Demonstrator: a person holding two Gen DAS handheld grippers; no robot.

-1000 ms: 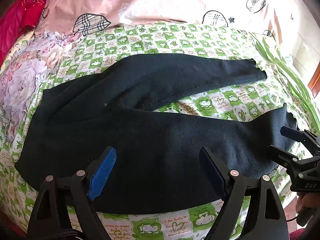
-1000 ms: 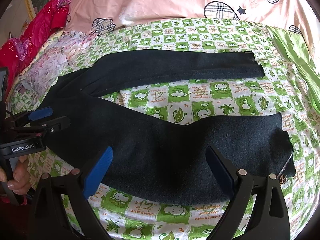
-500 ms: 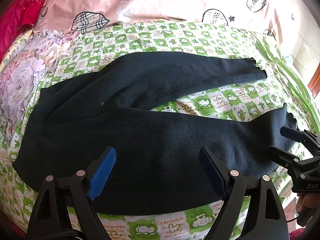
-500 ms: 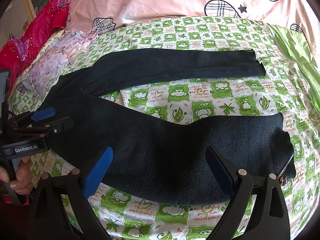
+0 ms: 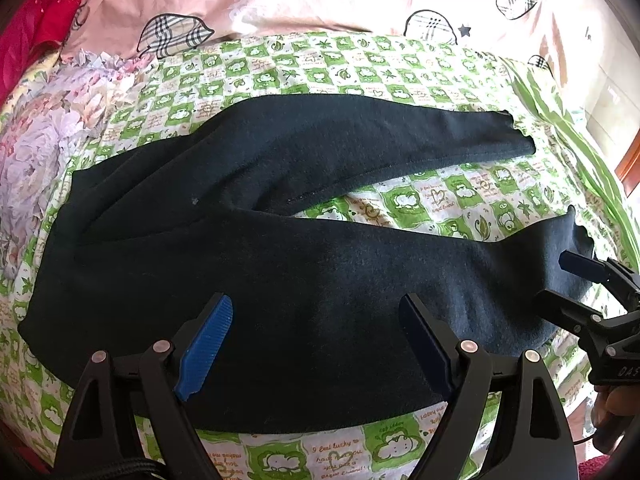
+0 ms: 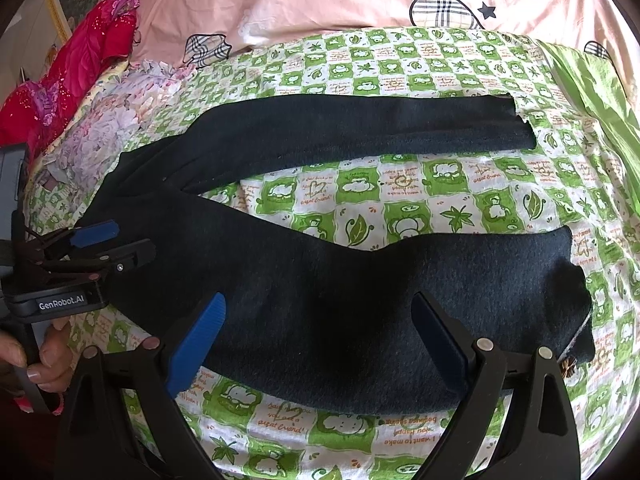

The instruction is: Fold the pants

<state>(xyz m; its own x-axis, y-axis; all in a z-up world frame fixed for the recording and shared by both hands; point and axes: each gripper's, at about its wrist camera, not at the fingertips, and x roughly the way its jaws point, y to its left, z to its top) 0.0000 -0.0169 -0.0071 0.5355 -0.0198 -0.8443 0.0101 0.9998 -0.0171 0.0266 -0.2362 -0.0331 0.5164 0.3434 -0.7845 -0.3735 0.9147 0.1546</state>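
Left wrist view: pants (image 5: 280, 264) lie flat on sheet (image 5: 304, 68), both grippers (image 5: 316, 332) (image 6: 318, 332) spread wide above their near edge.

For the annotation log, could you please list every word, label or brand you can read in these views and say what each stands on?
"GenRobot.AI": white lettering on the body of the left claw, seen from the right wrist view.
"DAS": partial lettering, cut off at the frame edge, on the body of the right claw.
"I want to make": one of several small script phrases on the green checked sheet, seen upside down; the rest are too small or distorted to read reliably.
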